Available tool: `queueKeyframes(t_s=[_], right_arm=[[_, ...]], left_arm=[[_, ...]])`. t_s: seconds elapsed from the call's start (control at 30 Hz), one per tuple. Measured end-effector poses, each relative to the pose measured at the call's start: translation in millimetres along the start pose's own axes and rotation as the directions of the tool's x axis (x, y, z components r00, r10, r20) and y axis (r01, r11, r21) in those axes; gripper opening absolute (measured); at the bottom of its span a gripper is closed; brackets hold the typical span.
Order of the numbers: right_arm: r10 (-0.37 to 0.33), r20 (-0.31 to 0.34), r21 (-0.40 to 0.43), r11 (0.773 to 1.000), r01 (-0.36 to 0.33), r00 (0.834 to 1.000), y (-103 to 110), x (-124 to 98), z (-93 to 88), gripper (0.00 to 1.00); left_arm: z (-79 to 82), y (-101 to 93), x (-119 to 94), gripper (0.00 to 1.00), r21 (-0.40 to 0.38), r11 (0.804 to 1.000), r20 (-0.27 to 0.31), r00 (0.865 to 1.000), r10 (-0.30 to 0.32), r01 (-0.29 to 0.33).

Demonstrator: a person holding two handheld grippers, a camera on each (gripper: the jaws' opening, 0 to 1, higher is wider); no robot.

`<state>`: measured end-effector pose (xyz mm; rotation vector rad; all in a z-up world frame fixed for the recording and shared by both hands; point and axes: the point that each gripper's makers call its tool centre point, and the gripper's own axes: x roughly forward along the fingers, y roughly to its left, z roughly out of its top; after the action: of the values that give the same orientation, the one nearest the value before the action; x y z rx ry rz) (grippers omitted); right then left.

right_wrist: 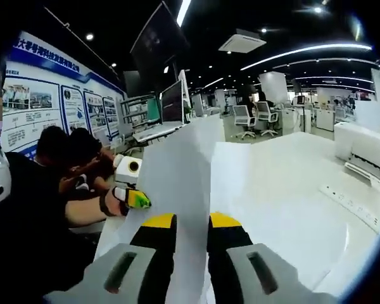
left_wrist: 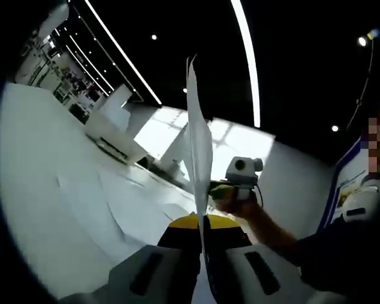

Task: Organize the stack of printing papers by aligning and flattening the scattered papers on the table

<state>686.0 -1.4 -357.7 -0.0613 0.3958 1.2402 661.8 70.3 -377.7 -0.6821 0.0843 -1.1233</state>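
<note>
A white sheet of paper (left_wrist: 198, 139) stands edge-on in the left gripper view, raised above the white table (left_wrist: 44, 164). My left gripper (left_wrist: 202, 221) is shut on its lower edge. My right gripper (left_wrist: 218, 189) pinches the same sheet from the right. In the right gripper view the paper (right_wrist: 177, 171) shows its flat face and runs up from my right gripper (right_wrist: 191, 221), whose jaws are shut on it. My left gripper (right_wrist: 138, 199) holds its left edge. More loose sheets (left_wrist: 107, 196) lie flat on the table.
A white printer (right_wrist: 364, 149) and a power strip (right_wrist: 351, 206) sit along the table's right side. A monitor (right_wrist: 172, 101) stands at the far end, with office chairs (right_wrist: 244, 117) behind. A person's arm (left_wrist: 272, 231) reaches in close by.
</note>
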Motion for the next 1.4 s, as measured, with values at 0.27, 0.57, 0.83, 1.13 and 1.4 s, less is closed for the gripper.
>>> queueKeyframes(t_s=[0.27, 0.57, 0.83, 1.13, 1.4], right_arm=[[-0.031, 0.047, -0.021, 0.999, 0.032, 0.998, -6.4, -5.3, 6.6, 0.28], [-0.054, 0.063, -0.026, 0.998, 0.056, 0.997, -14.3, -6.1, 6.7, 0.43], [-0.083, 0.077, -0.037, 0.996, 0.086, 0.994, -22.4, -6.2, 7.7, 0.57], [-0.112, 0.098, -0.036, 0.993, 0.116, 0.989, -27.9, -10.9, 7.4, 0.67], [-0.135, 0.116, -0.04, 0.989, 0.14, 0.984, -30.4, -17.3, 5.5, 0.78]], left_arm=[[-0.5, 0.1, 0.2, 0.06, 0.006, 1.0, -0.001, 1.0, 0.002, -0.002], [-1.8, 1.2, 0.1, 0.06, 0.011, 1.0, -0.011, 1.0, -0.002, 0.002], [-1.3, 3.1, -1.0, 0.06, 0.013, 1.0, -0.011, 1.0, -0.001, 0.002], [-2.7, 1.4, -0.2, 0.06, 0.013, 1.0, -0.012, 1.0, -0.002, 0.002], [-2.8, 3.2, -0.3, 0.06, 0.013, 1.0, -0.012, 1.0, -0.001, 0.001]])
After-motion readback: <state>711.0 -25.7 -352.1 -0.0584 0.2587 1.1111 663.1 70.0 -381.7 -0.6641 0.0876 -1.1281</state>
